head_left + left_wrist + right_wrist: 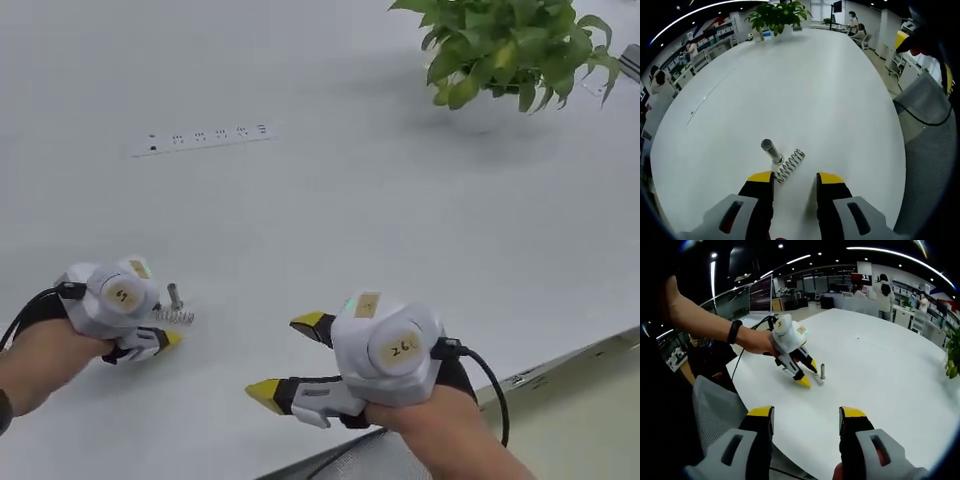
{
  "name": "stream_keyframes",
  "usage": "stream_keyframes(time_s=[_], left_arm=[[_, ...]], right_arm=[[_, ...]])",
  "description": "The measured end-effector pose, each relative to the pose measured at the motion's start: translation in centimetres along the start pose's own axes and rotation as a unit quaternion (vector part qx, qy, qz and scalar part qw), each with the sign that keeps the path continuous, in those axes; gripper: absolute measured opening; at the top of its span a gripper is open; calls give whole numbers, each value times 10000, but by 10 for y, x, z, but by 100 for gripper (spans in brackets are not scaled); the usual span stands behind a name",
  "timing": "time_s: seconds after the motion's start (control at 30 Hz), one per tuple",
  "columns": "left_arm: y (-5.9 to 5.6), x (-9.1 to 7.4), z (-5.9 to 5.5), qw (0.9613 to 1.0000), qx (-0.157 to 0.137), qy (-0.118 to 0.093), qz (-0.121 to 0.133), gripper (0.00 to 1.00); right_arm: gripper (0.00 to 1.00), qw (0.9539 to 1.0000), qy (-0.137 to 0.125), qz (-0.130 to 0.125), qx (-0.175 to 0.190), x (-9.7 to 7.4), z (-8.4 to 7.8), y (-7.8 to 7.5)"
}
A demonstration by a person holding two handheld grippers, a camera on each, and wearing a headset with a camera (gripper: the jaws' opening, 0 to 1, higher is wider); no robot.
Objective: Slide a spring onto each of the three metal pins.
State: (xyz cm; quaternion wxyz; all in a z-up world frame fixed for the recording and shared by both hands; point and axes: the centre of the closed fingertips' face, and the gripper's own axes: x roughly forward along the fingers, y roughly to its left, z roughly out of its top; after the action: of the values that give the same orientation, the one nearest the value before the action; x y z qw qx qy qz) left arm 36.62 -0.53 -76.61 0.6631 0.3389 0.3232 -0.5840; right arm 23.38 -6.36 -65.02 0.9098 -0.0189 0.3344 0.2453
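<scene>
White table (400, 200) takes up most of what I see, its near edge running past my right hand. Potted plant (510, 45) sits far right. Power strip (200, 138) lies flat, far left of centre.

Right gripper (286, 358) is near centre, hovering over bare table close to the near edge, yellow-tipped jaws spread wide with nothing between them. Left gripper (795, 177) is near left, low on the table, jaws also spread and gripping nothing.

Metal pin (771, 150) stands upright on the table just beyond the left gripper's tips, a little left of the gap between the jaws. Spring (790, 166) lies on its side on the table right beside the pin's base, running diagonally toward the gap, near end close to the left jaw's tip. Can't tell if it touches that tip. Spring isn't on the pin. The right gripper view has the pin and spring just off the left gripper's tips, well apart from the right gripper.
</scene>
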Motion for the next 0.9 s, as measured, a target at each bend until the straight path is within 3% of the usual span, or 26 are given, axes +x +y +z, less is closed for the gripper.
stream_keyframes(time_s=[0.13, 0.4, 0.57, 0.67, 0.73, 0.8, 0.9], left_arm=[[-6, -5, 1, 9999, -34, -113, -7, 25], [2, 3, -2, 10000, -22, -46, -42, 25], [-6, 5, -10, 9997, 55, 119, -214, 15], [-12, 5, -22, 9984, 358, 383, -234, 5], [-10, 9, -27, 9985, 338, 336, -253, 3], [-19, 7, -28, 9984, 237, 345, -373, 3], [-20, 3, -29, 9990, 127, 308, -290, 3]], right_arm=[[50, 10000, -14, 23, 55, 0, -2, 1], [50, 10000, 31, 83, 21, 3, -4, 3], [50, 10000, -4, 60, 37, 2, -2, 2], [50, 10000, 11, 62, 40, 2, -4, 2], [50, 10000, 33, 65, 24, 2, -6, 3], [50, 10000, 31, 71, 31, 2, -6, 4], [50, 10000, 43, 86, 11, 3, -6, 6]])
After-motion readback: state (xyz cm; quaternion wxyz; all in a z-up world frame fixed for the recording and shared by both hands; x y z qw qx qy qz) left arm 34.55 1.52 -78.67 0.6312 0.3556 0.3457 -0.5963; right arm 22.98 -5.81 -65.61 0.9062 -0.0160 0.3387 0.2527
